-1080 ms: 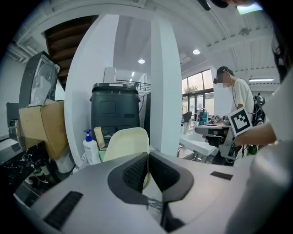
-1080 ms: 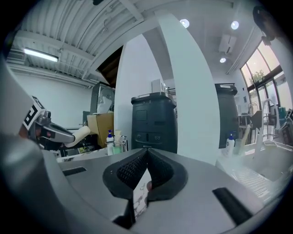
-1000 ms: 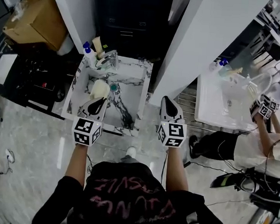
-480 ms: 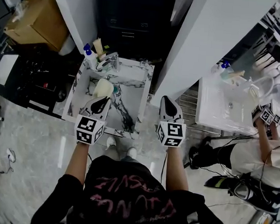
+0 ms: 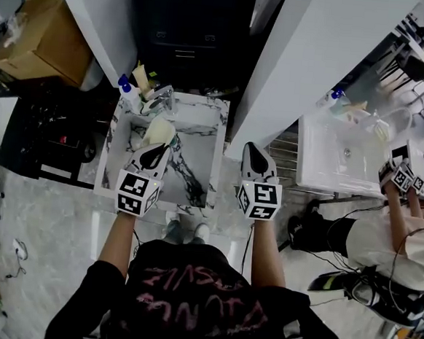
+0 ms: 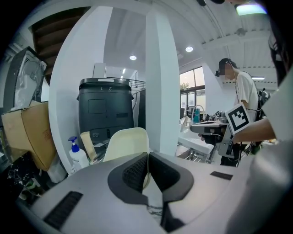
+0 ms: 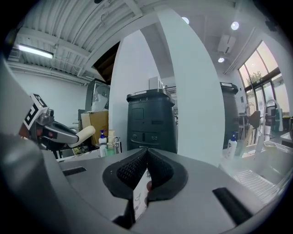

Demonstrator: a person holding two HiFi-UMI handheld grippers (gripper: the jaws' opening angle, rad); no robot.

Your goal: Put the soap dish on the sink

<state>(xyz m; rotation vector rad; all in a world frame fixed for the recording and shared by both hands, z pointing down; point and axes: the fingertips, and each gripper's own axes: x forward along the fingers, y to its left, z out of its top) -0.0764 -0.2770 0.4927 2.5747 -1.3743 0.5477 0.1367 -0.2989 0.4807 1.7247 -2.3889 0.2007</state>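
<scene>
**Now out over the basin, dish pinched in the left claw**

Looking down from the head view first: clamping a cream soap dish (image 5: 159, 132) in the left gripper (image 5: 157, 150), high above the marbled sink (image 5: 200, 138), just short of the tap (image 5: 164, 95). Can't tell from up here whether touching the basin or clear of it. Spotting a blue-topped pump bottle (image 5: 125, 86) at the back left corner. Parked off to the side with the right gripper (image 5: 251, 152), past the sink's right rim, beside a white pillar.

Switching to the left gripper view: squeezed tight on the dish's thin edge, jaws narrow, cream shell standing up beyond the tips.

Over to the right gripper view: jaws pressed together at the tips, carrying nothing. Catching the left gripper far left, dish poking out in front, pump bottle just beside it.
</scene>
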